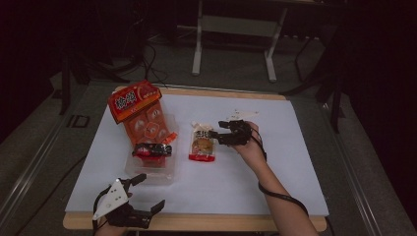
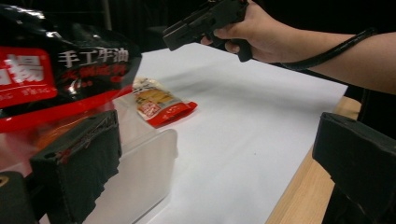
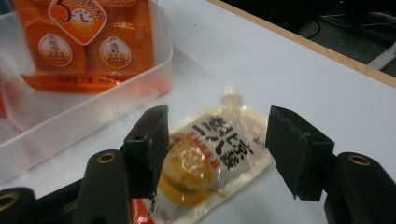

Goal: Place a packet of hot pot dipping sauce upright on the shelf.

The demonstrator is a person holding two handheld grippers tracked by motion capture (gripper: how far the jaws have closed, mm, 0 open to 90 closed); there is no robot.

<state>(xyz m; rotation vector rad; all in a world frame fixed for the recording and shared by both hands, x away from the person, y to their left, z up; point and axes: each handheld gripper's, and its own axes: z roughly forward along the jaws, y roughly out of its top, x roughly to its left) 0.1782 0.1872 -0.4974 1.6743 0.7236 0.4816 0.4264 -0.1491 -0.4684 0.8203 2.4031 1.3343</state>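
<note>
Table (image 1: 275, 196): covered by a white sheet, its wooden edge showing at the near side.
Clear tray (image 1: 169, 172): at the left of the sheet; an orange snack bag (image 1: 135, 101) leans out of its far end and a red-and-black packet (image 1: 152, 150) lies across it.
Left gripper (image 1: 147, 194): near corner of the table, just beside the tray's near end, jaws wide apart and holding nothing.
Right gripper (image 1: 212, 136): reaches in from the right at the spouted pouch (image 1: 202, 143), jaws partly open. In the right gripper view one jaw stands at each side of the pouch; whether the pads touch it cannot be told.
Spouted pouch: flat on the sheet just right of the tray, spout pointing to the far edge, red end nearest the person.
</note>
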